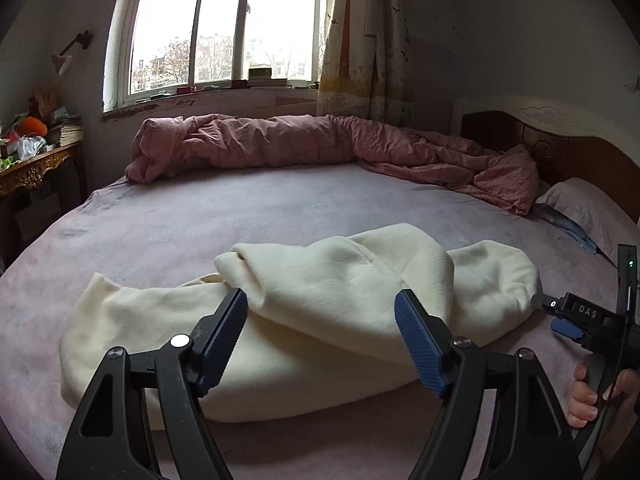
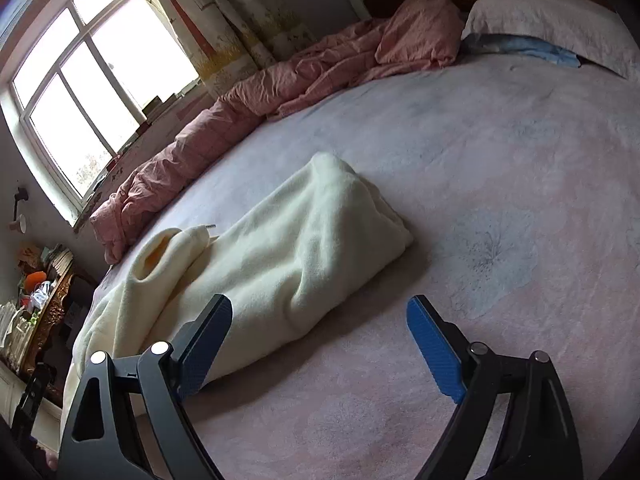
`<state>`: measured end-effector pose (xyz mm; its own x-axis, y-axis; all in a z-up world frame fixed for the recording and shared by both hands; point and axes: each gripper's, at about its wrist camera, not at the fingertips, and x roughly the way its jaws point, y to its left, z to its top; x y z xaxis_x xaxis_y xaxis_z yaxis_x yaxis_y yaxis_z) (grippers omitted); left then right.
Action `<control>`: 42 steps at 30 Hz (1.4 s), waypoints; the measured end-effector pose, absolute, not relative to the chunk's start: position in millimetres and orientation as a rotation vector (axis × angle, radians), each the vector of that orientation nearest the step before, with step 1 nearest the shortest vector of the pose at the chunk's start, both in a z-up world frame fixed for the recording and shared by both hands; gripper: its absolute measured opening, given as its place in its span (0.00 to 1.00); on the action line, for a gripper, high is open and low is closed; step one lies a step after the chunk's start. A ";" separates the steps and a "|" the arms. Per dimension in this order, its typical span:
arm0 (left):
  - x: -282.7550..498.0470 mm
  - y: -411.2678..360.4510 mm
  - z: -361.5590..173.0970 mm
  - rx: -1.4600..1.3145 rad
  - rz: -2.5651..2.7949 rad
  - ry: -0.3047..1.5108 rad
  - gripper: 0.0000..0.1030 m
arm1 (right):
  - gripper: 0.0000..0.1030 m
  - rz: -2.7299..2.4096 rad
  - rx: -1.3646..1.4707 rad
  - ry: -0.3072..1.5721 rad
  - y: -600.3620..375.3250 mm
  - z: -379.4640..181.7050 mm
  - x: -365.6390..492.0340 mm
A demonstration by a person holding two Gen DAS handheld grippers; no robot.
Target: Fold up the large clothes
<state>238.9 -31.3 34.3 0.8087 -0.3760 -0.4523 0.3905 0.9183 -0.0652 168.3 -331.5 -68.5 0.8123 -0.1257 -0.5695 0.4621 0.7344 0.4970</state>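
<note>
A cream fleece garment (image 1: 320, 280) lies bunched and loosely folded on the pinkish bed sheet (image 1: 240, 208). My left gripper (image 1: 320, 312) hovers over its near side, jaws wide apart, with cloth lying between the blue pads and not pinched. At the garment's right end is my right gripper (image 1: 554, 316), held by a hand (image 1: 588, 396). In the right wrist view the garment (image 2: 280, 256) stretches away to the left, its collar opening at the far left. My right gripper (image 2: 320, 308) stands open over bare sheet (image 2: 480, 160), its left finger beside the garment's near edge.
A crumpled pink duvet (image 1: 280, 144) runs along the far side of the bed under the window (image 1: 224, 28). A pillow (image 1: 588, 208) and wooden headboard (image 1: 560, 148) are at the right. A cluttered gilt side table (image 1: 32, 168) stands left of the bed.
</note>
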 end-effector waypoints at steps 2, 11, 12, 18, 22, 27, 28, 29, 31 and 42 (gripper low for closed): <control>248.6 -48.7 36.5 0.029 -0.435 0.505 0.64 | 0.88 -0.316 0.689 0.582 -334.2 -77.2 177.2; 276.0 -80.2 -11.4 0.015 -0.456 0.689 0.16 | 0.95 -0.302 0.669 0.599 -329.0 -86.9 184.5; 271.4 -78.8 -17.7 0.018 -0.450 0.683 0.16 | 0.96 -0.302 0.668 0.602 -327.9 -87.3 184.1; 266.4 -61.1 -35.6 -0.065 -0.465 0.697 0.17 | 0.98 -0.307 0.654 0.622 -325.3 -87.5 187.4; 261.9 -64.8 -34.7 -0.042 -0.450 0.674 0.17 | 1.00 -0.361 0.559 0.704 -316.1 -84.1 205.9; 261.3 -64.3 -34.8 -0.046 -0.450 0.667 0.17 | 0.69 -0.455 0.743 0.582 -343.6 -88.3 203.2; 261.1 -64.3 -34.7 -0.045 -0.449 0.666 0.17 | 0.56 -0.434 0.766 0.576 -348.6 -90.2 205.9; 261.4 -63.8 -34.5 -0.045 -0.449 0.666 0.17 | 0.40 -0.411 0.788 0.573 -352.6 -92.2 208.4; 260.8 -63.5 -34.0 -0.045 -0.450 0.664 0.17 | 0.27 -0.396 0.821 0.584 -356.6 -93.0 210.3; 257.4 -54.9 -26.0 -0.098 -0.477 0.645 0.17 | 0.12 -0.298 0.544 0.360 -298.1 6.9 195.8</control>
